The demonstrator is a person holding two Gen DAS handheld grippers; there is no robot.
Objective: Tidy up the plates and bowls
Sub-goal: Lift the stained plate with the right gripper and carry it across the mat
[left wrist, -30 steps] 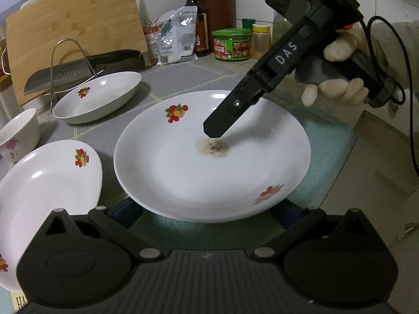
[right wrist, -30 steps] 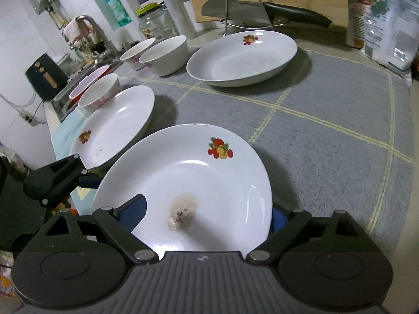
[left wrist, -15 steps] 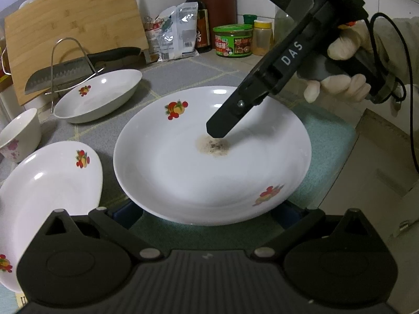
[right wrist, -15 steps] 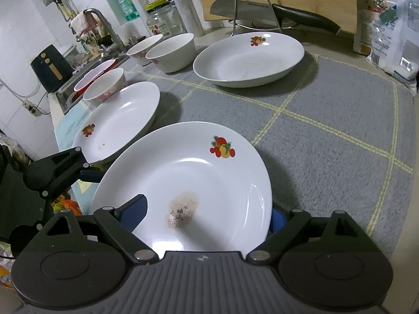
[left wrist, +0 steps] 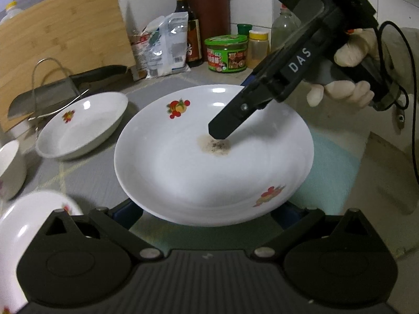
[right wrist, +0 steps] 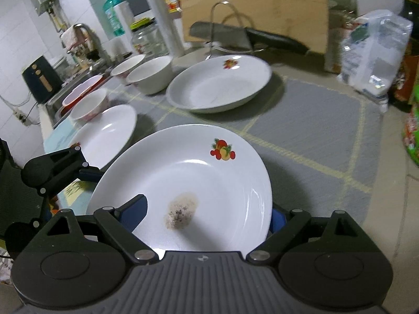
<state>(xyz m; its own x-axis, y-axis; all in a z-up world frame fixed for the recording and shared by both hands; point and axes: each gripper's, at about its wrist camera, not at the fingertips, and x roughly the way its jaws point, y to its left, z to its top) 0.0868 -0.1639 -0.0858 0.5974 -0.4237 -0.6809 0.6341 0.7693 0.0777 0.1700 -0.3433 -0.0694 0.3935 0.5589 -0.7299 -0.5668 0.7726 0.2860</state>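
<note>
A white plate with fruit prints and a brown stain at its middle hangs just above the grey mat, carried by both grippers. My left gripper reaches under its near rim, blue pads hidden beneath it; in the right wrist view the left gripper comes in from the left. My right gripper straddles the opposite rim, one finger over the stain, the other outside and below. A second plate lies at the back, a third plate beside.
Two bowls stand near the sink edge. A cleaver on a wire rack and a cutting board line the back wall, with bottles, jars and bags. A gloved hand holds the right gripper.
The plate has risen off the mat and travelled with both grippers towards the back plate. The side plate has slipped towards the left wrist view's lower left corner.
</note>
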